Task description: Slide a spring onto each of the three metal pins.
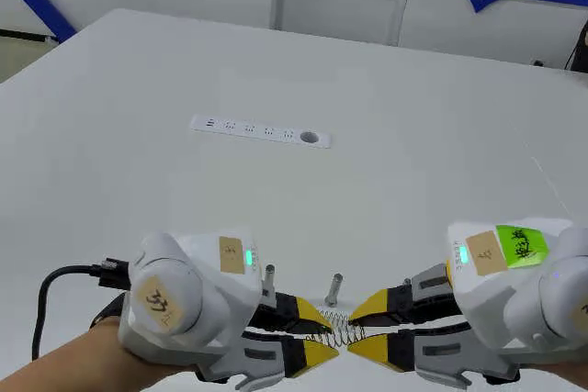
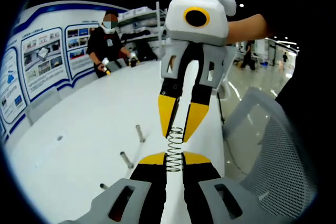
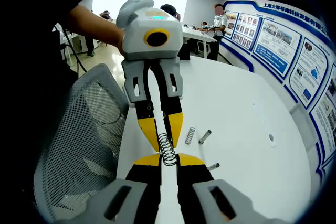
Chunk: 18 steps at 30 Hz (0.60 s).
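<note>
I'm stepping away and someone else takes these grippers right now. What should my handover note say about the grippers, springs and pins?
The left gripper is shut on one end of the held spring, the right gripper on its other end.
Pins: the centre pin and another pin stand just behind the grippers; a third pin stands nearer the right gripper.
A second spring stands beside the pins; on a pin or not, cannot tell.
Done: none surely seated.
Left: slide the held spring onto a pin, then the others.
</note>
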Available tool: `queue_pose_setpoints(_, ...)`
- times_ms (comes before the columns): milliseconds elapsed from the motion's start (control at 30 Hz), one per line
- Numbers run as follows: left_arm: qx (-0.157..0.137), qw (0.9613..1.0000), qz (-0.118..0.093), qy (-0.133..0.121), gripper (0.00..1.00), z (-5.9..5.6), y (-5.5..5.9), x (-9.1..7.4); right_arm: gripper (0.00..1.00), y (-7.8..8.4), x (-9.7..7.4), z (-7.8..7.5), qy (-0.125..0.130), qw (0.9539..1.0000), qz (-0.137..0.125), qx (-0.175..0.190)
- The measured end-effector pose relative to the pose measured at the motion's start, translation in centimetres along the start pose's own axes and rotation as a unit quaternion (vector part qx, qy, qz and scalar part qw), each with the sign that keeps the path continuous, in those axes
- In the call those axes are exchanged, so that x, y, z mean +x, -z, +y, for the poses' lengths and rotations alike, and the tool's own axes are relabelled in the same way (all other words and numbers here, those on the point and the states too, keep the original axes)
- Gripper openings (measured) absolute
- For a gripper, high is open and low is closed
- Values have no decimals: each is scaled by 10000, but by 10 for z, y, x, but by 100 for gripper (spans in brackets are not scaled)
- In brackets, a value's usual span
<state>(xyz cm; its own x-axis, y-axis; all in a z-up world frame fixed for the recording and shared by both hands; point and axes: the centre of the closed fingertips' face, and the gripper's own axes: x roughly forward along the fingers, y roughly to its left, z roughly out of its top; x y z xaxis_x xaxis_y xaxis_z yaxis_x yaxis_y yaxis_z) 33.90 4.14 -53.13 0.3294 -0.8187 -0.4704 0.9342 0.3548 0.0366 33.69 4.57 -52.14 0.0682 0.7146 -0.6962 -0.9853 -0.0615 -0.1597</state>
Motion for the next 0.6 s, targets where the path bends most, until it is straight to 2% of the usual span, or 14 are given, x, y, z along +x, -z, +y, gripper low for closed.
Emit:
queue_pose_setpoints(167,27,10000,-6,-53,10,3,1,-1,10,-4,0,-1,-16,10000,-51,-16)
queue_pose_setpoints(200,116,9998,116,-107,10,5,5,-2,9,-8,-1,1,-58,9999,-135,30)
queue_pose_setpoints(233,50,10000,10,-57,9,3,2,-1,9,-12,-1,0,-56,9998,-182,51)
queue_pose_setpoints(367,-1,10000,2,-88,9,5,3,-2,9,-10,1,-1,-59,9999,-78,-83)
queue_pose_setpoints(600,69,9999,-92,-80,9,3,2,-4,10,-14,0,0,-137,9997,-181,-23)
